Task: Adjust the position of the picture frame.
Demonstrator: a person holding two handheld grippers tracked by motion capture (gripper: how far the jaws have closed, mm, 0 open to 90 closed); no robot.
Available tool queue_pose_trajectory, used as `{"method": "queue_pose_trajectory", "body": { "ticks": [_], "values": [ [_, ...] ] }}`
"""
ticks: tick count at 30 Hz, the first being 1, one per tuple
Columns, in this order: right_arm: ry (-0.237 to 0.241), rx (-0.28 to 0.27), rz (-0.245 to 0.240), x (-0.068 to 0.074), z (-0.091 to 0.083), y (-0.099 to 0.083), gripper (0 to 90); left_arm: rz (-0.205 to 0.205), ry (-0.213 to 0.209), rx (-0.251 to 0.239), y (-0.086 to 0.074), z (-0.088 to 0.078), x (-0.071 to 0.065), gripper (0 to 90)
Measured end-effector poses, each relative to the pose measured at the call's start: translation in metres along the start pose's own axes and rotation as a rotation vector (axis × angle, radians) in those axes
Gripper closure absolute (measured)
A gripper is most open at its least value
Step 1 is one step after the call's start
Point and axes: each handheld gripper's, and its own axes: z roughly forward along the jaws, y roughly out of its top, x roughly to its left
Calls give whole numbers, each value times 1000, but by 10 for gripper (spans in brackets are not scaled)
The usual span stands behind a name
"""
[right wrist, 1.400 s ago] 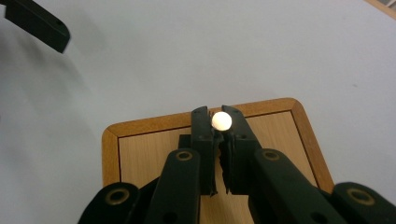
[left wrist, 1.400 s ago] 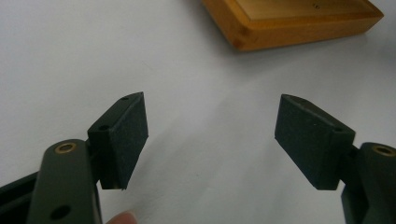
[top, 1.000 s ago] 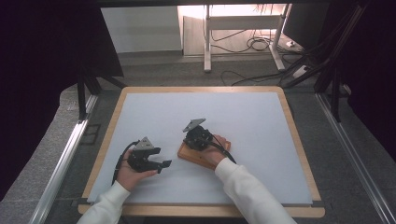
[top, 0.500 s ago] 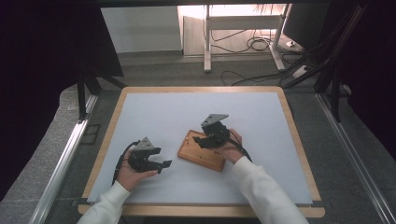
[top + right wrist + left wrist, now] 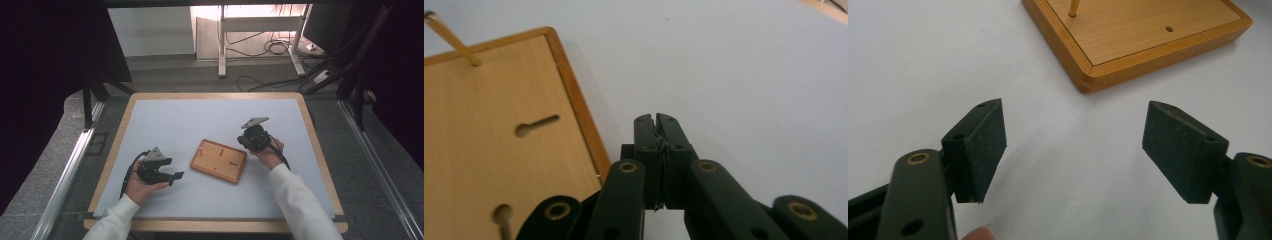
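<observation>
Wooden and flat, the plaque (image 5: 218, 160) lay on the pale grey mat (image 5: 210, 120) just below the middle of the high view, its long axis running from upper left to lower right across the frame. Its back faced up — two keyhole slots showed in the right gripper view, and a thin brass-coloured pin (image 5: 451, 39) stood from one corner at the upper left of that frame.

In the high view the left gripper (image 5: 176, 176) sat to the lower left of the board, near it but apart, pointing toward its near short edge. Its jaws stood wide open and held nothing; in the left gripper view the board's corner (image 5: 1088, 82) lay straight ahead between the two pads (image 5: 982, 145), toward the top of the frame, with bare mat between.

The right gripper (image 5: 248, 141) was just beside the board's right short edge in the high view, not touching it. Its jaws had just been closing and were now pressed together with nothing between them; in the right gripper view their tips (image 5: 657, 121) lay over bare mat, the board's rim (image 5: 579, 107) just to their left.

By my reading both claws were about equally close, one at each short end — yet the left one looked the better placed, open and facing the board along its long axis, while the right one would need to reopen first.
</observation>
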Motion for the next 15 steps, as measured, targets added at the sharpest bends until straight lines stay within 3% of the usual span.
{"method": "queue_pose_trajectory", "body": {
  "ticks": [5, 15],
  "values": [
    [-7, 26, 10, -7, 7, -4, 900, -3, 0, 0, 0, 0, 1, 254],
    [36, 88, -18, -8, 13, -18, 900, -5, 3, 1, 0, 0, 1, 254]
  ]
}}
